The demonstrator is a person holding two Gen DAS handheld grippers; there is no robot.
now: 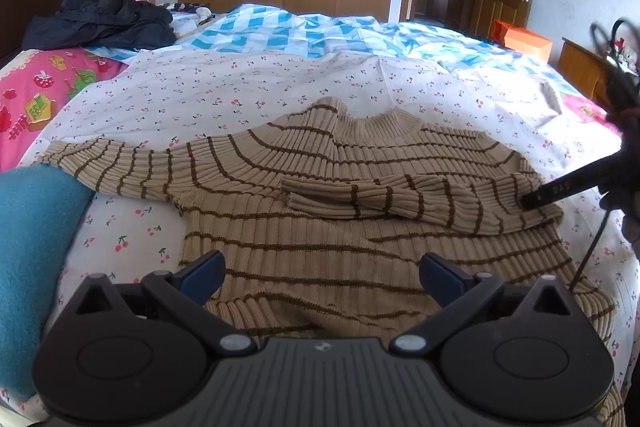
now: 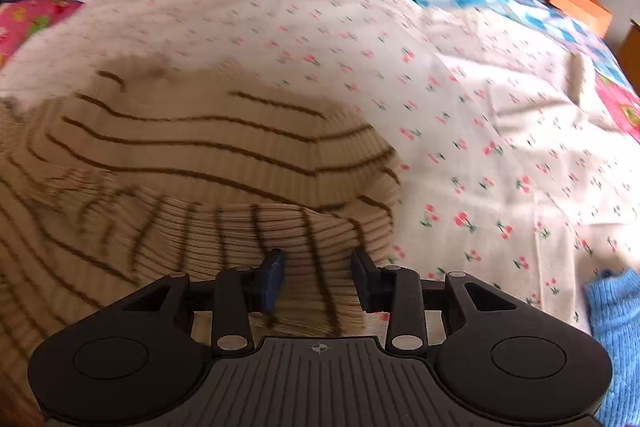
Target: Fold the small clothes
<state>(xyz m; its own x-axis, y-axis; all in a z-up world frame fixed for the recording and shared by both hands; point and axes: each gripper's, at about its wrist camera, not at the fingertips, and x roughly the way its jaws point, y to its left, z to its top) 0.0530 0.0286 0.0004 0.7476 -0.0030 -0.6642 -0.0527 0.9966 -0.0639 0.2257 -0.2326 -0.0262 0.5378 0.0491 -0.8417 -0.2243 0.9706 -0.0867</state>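
Left wrist view, catalogued from nine o'clock round to three:

1. Blue knit item (image 1: 36,267), at nine o'clock, lying against the sweater's outstretched sleeve.
2. Dark clothing heap (image 1: 108,19), at eleven o'clock, far back by the headboard.
3. Cherry-print sheet (image 1: 240,83), spread under everything I worked on.
4. Tan striped sweater (image 1: 320,227), centre of frame, lying flat. Its sleeve (image 1: 120,159) toward nine o'clock lay fully extended; the other sleeve (image 1: 368,199) was already folded across the chest. I judged the task about a third done: one sleeve in, one sleeve and the body fold left.
5. Left gripper (image 1: 320,279), at six o'clock, jaws wide apart, nothing between them, over the sweater's lower body.
6. Right gripper (image 1: 560,193), entering at three o'clock, its tip at the folded sleeve's shoulder end.

Right wrist view, much of it blurred:

7. The sweater (image 2: 200,155) filled nine to twelve o'clock, its folded edge directly ahead.
8. Right gripper (image 2: 318,279), jaws partly apart with ribbed knit lying between them; I saw no pad pressing on it.
9. Another blue knit piece (image 2: 616,327), at four o'clock.

Only the left view showed the unfolded sleeve and the whole garment; only the right view showed the right jaws' gap.
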